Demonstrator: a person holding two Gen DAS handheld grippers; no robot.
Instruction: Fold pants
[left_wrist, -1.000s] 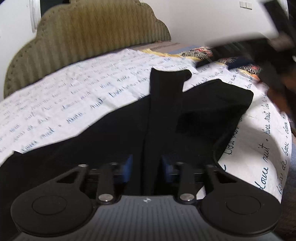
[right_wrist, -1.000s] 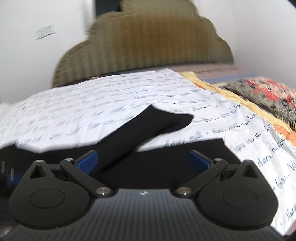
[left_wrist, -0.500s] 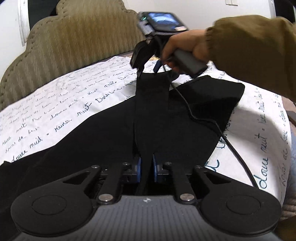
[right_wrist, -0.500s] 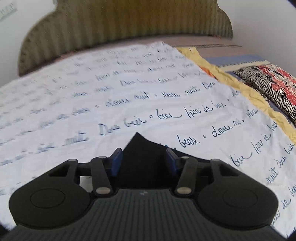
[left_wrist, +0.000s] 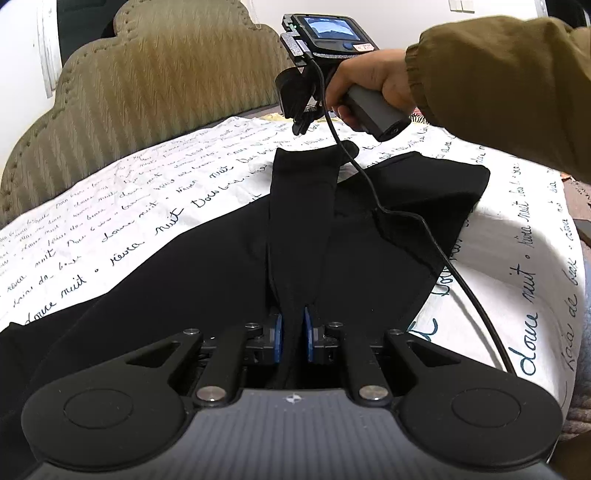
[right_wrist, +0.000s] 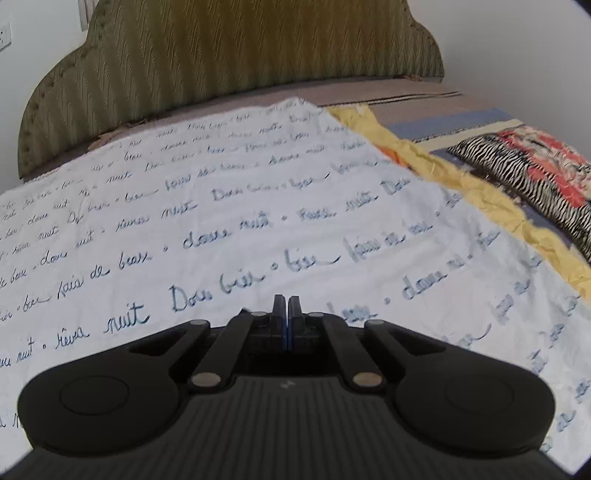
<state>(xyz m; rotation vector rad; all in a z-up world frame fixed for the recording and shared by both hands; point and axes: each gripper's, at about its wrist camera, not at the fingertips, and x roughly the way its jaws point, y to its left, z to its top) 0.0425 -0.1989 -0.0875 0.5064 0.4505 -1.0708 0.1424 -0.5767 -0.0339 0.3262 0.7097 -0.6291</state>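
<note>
Pants (left_wrist: 303, 236) edge between left tongs (left_wrist: 292, 338)

A bedroom: padded headboard (right_wrist: 229, 62) behind a script-printed bedsheet (right_wrist: 258, 206).

Bed (right_wrist: 424, 92): I see a mattress under brownish cover fabric; an olive, scallop-edged headboard (right_wrist: 240, 48) stands at its far end
White sheet (right_wrist: 258, 206): spread flat over most of the bed; covered in blue handwritten script; its far edge stops short of the headboard
Black pants (left_wrist: 388, 236): I see them lying directly on the white sheet, spread wide; one narrow strip runs up the middle over the rest
Yellow cloth (right_wrist: 461, 181): crumpled along the sheet's right edge, just beside it
Patterned fabric (right_wrist: 528, 173): zebra stripes and red floral print; lies right of the yellow cloth, on a blue-striped cover (right_wrist: 454, 122)
</note>
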